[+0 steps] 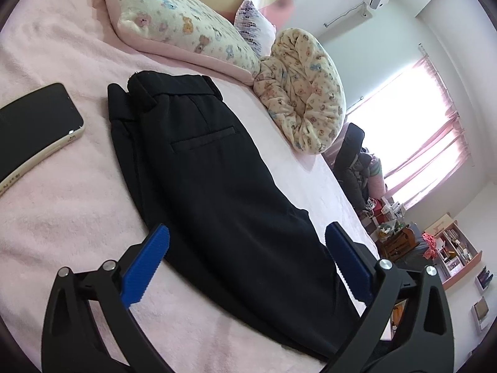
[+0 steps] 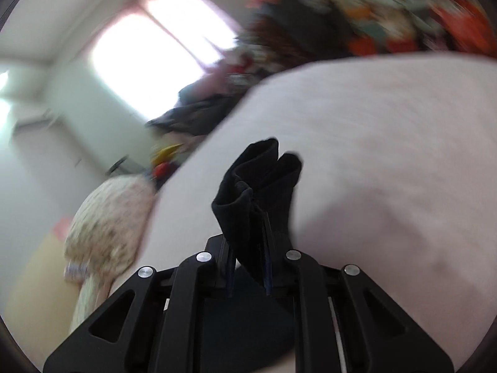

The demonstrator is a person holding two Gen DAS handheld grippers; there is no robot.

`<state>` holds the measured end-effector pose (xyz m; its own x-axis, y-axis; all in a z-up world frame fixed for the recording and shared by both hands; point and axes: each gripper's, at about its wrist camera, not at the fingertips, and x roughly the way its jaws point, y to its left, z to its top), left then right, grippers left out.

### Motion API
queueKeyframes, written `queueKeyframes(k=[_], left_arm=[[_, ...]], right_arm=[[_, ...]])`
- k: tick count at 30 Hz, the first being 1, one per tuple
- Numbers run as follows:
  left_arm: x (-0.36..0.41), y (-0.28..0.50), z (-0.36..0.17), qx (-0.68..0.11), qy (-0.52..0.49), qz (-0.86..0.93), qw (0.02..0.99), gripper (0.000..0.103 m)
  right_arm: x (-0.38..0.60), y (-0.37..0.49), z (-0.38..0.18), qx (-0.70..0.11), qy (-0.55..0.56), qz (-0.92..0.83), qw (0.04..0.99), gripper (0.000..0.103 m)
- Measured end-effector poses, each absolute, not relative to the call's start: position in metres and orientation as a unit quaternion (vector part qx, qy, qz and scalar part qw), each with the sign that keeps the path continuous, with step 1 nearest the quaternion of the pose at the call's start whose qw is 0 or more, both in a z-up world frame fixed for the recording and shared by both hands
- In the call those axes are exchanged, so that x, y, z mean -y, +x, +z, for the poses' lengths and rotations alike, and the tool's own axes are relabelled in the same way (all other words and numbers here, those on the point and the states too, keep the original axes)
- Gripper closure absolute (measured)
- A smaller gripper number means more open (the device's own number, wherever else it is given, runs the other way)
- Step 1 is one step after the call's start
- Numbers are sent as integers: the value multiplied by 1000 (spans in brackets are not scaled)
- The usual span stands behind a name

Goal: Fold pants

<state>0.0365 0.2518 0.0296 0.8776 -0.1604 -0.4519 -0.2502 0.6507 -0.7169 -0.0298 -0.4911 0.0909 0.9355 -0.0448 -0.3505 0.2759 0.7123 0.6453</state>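
Observation:
Black pants [image 1: 211, 168] lie flat on the pink bed [image 1: 62, 205], waistband at the far end, a back pocket showing. My left gripper [image 1: 248, 258] is open just above the pants, one blue finger [image 1: 146, 267] on each side of the fabric. In the right wrist view, my right gripper [image 2: 250, 267] is shut on a bunched end of the black pants [image 2: 257, 186] and holds it up above the bed [image 2: 388, 155]. This view is blurred.
A phone [image 1: 37, 124] lies on the bed left of the pants. A patterned pillow [image 1: 174, 21] and a rolled blanket [image 1: 304, 90] sit at the far end. The bed's right edge [image 1: 351, 199] drops to a cluttered floor with shelves [image 1: 447, 248].

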Motion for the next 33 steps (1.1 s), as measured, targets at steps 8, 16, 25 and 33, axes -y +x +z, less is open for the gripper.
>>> queueKeyframes(k=[8, 16, 25, 33], left_arm=[[-257, 39, 23, -255, -433, 17, 865, 2], [-261, 47, 13, -277, -443, 15, 853, 2], [-259, 53, 11, -282, -450, 1, 847, 2], [-257, 54, 10, -287, -454, -3, 844, 2]], right_arm=[[297, 44, 127, -200, 256, 82, 942, 88], [142, 99, 36, -331, 207, 141, 910, 88], [58, 106, 38, -369, 25, 160, 915, 87], [48, 69, 32, -401, -32, 224, 888, 41]])
